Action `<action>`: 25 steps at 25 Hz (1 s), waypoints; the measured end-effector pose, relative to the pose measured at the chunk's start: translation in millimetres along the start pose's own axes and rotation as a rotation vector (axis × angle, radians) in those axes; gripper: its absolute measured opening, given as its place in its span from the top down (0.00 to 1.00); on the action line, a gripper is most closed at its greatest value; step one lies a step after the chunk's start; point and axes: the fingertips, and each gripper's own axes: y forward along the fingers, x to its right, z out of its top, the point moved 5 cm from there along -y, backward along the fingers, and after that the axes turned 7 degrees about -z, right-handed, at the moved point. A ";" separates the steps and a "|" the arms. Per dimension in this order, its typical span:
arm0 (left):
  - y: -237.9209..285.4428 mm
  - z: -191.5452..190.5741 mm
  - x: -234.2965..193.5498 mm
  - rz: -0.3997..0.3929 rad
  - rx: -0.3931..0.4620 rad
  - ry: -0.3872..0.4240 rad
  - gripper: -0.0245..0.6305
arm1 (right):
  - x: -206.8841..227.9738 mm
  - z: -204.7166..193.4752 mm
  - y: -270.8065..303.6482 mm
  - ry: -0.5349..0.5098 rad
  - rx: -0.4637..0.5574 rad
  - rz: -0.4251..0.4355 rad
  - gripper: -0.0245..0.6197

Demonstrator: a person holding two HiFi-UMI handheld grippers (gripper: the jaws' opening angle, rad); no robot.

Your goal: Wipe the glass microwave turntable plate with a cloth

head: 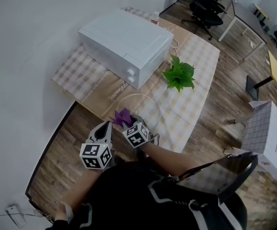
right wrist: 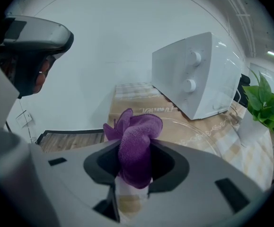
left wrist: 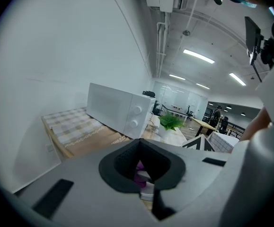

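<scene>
The left gripper (head: 105,128) hovers just off the desk's (head: 195,95) near edge, jaws together and empty. Close beside it, the right gripper (head: 130,122) clamps a cloth (head: 123,117), its forearm (head: 169,158) bare.

A clear round glass plate (head: 139,104) lies flat near the table's (head: 195,66) front edge. A bunched purple cloth (right wrist: 136,145) stands pinched in the right gripper (right wrist: 134,167) by the plate's near side.
</scene>
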 end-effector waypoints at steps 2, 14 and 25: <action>5.4 3.5 3.8 -0.026 0.009 0.008 0.96 | 7.9 -3.3 -2.4 0.012 -0.003 -0.016 0.74; 30.7 10.1 25.4 -0.108 -0.002 0.050 0.96 | 47.1 -29.2 -21.2 0.109 -0.018 -0.102 0.74; 45.1 9.8 45.4 -0.177 -0.027 0.068 0.96 | 79.6 -49.9 -40.1 0.155 -0.043 -0.193 0.73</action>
